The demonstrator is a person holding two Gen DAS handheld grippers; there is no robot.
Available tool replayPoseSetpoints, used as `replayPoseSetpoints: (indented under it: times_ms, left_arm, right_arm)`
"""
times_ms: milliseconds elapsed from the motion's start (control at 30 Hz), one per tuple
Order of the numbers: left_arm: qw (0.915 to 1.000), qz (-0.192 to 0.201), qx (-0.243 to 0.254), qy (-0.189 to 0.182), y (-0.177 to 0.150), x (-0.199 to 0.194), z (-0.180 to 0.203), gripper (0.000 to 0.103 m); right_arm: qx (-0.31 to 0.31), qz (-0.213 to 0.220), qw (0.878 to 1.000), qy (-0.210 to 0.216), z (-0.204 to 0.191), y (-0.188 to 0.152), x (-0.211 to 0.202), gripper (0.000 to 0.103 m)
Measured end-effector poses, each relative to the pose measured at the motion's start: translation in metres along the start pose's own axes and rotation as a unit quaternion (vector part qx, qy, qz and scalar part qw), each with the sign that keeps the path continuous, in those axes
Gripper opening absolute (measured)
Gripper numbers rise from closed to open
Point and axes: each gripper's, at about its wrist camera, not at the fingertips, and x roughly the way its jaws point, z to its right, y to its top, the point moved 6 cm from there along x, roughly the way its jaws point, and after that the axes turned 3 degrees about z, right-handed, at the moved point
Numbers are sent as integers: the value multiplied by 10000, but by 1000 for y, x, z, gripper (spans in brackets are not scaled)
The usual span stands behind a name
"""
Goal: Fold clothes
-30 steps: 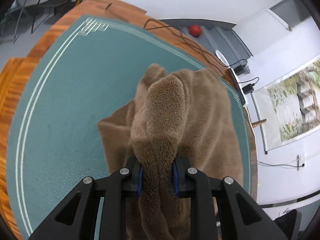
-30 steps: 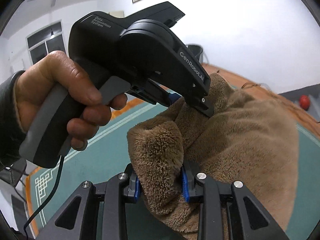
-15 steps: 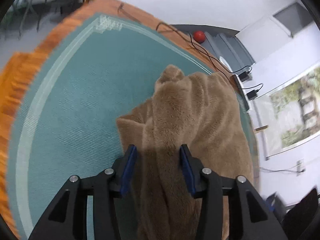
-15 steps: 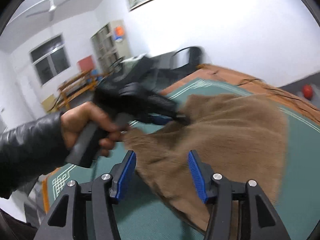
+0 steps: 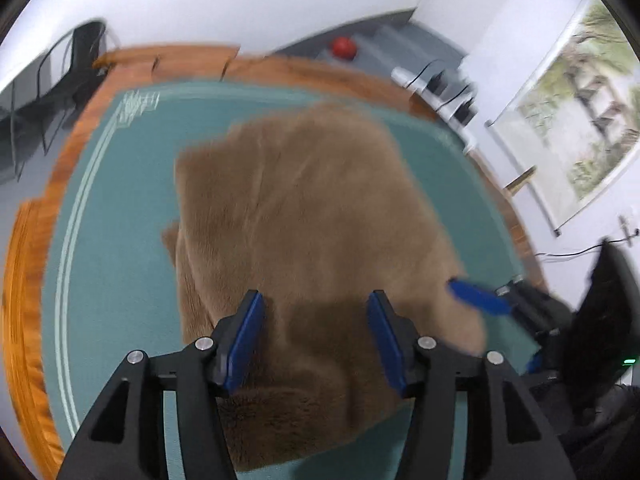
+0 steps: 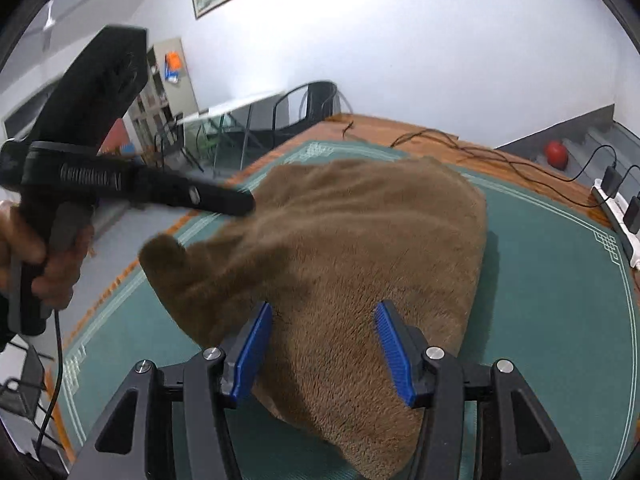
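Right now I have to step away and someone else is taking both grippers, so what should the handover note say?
Left hand-held gripper: open, holding nothing, above the near part of the brown fleece garment.
Right hand-held gripper: open, empty, also over the garment.
The garment lies on the green mat, loosely doubled, with one corner sticking out on the left in the right wrist view.
Done: it lies released, roughly folded over.
Left: probably tidy that corner and fold again; final shape is not settled.

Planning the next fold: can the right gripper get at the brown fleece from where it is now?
Probably yes. The right gripper is open right over the brown fleece, nothing between; the left gripper sits off to the side.
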Motion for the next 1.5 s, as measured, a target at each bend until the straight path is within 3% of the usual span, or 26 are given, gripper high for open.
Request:
replayPoseSetpoints:
  times_ms: [133,333,467,667,800,967,1100,1200,1333,1500]
  left_arm:
    - [9998,-26,-202,21,-12,13,-11,59]
    - [9998,97,-39,162,-20,26,-9,59]
    - [9992,315,47,247,-21,12,-1,60]
    - [9963,674,280,448,-21,-14,14,61]
    - [9944,659,486,673,-35,-11,18,70]
    - [9965,560,144,607,-43,3,4,79]
    - [9957,559,217,703,-50,8,-1,84]
    - [9951,485,-21,864,-54,13,-10,103]
    - [9943,341,-895,474,-60,22,-25,103]
    - [9940,410,-800,631,-58,15,-19,103]
  right_arm:
    - [31,-203,9998,5,4,-13,10,56]
    - [31,-269,9996,74,10,-25,26,56]
    - [-30,-219,9997,92,11,-28,32,57]
    - [227,-103,9997,-10,19,-16,6,57]
    - [195,-7,9995,-251,26,-17,-11,59]
    - [122,-187,9994,-246,27,-30,-5,62]
    - [103,-215,9994,-252,26,-36,1,64]
    - [89,-235,9994,-257,25,-41,6,65]
    - [77,-258,9993,-259,25,-46,11,65]
    - [93,-244,9993,-257,25,-44,11,65]
